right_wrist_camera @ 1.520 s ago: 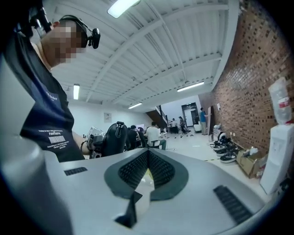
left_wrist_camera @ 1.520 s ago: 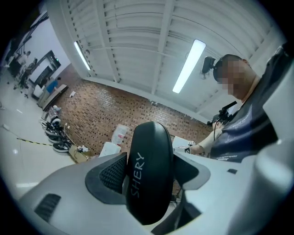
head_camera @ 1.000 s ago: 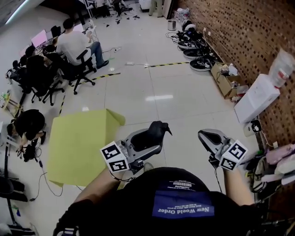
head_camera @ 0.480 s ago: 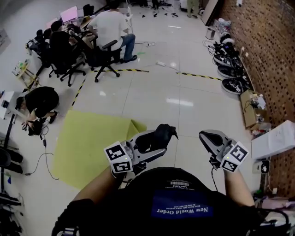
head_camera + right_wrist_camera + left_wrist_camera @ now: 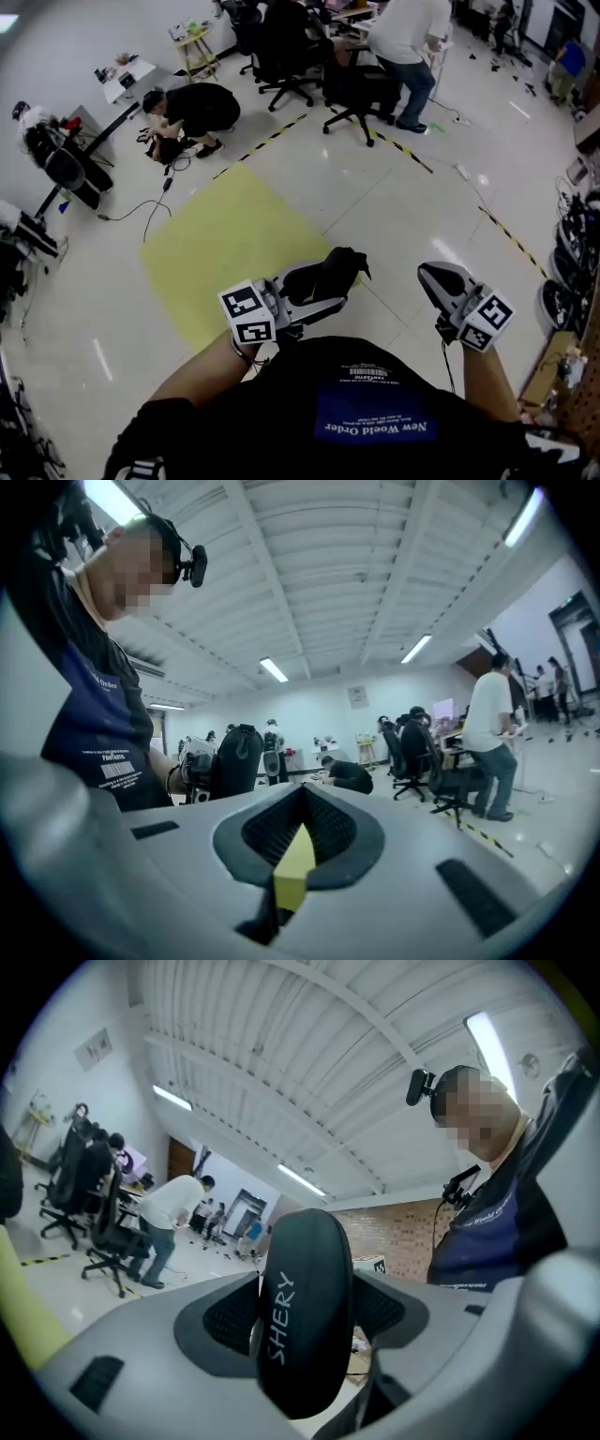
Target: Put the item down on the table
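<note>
A black oval case printed "SHERY" (image 5: 305, 1279) fills the middle of the left gripper view, clamped between the two grey jaws. In the head view my left gripper (image 5: 349, 270) is held in front of the person's chest, shut on this black case (image 5: 337, 269), high above the floor. My right gripper (image 5: 428, 275) hovers to its right, jaws closed together with nothing between them. In the right gripper view its dark pads (image 5: 323, 822) meet, and the left gripper with the case (image 5: 234, 759) shows at the left. No table is in sight.
A yellow floor patch (image 5: 225, 244) lies below the grippers. Black-and-yellow tape (image 5: 412, 155) crosses the tiled floor. Beyond it stand office chairs (image 5: 352, 89), a standing person (image 5: 403, 37), a crouching person (image 5: 192, 108) and cables; gear lines the right wall.
The head view has swung round: the brick wall has left the picture and the yellow patch and desks have shifted. Both grippers keep their pose, the left still shut on the case.
</note>
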